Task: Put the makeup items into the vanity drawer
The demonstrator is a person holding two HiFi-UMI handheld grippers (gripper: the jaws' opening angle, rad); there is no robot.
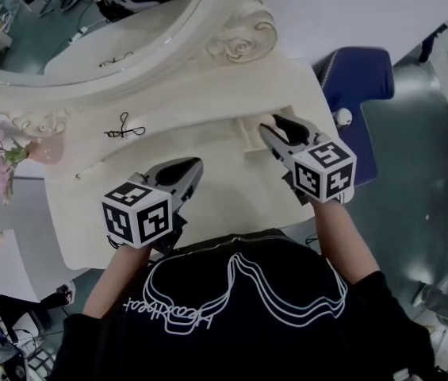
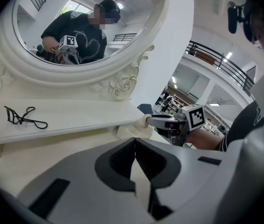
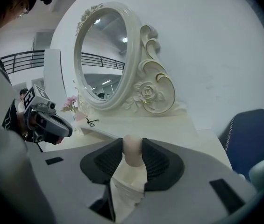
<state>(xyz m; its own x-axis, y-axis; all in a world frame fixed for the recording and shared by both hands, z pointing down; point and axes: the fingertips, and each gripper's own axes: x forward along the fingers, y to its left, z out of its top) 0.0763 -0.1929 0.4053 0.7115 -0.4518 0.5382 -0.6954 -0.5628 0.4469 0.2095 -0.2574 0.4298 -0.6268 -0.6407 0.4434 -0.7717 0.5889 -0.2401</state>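
So, mid-carry: my right claw (image 3: 132, 143) clamped the cream tube (image 3: 128, 181) near its cap, above the bench (image 1: 208, 145); left claw (image 2: 135, 148) was shut, empty. Further back on it lay the eyelash curler (image 1: 123, 130). Next, I reckoned: lower tube into drawer, release

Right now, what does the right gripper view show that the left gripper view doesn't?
Only the right gripper view: a cream tube clamped between the jaws of the right gripper, and pink flowers at the far end of the vanity top.
Only the left gripper view: the left gripper with its jaws closed together on nothing, and the person's reflection in the mirror.
Both: the oval mirror and the eyelash curler lying on the vanity top.
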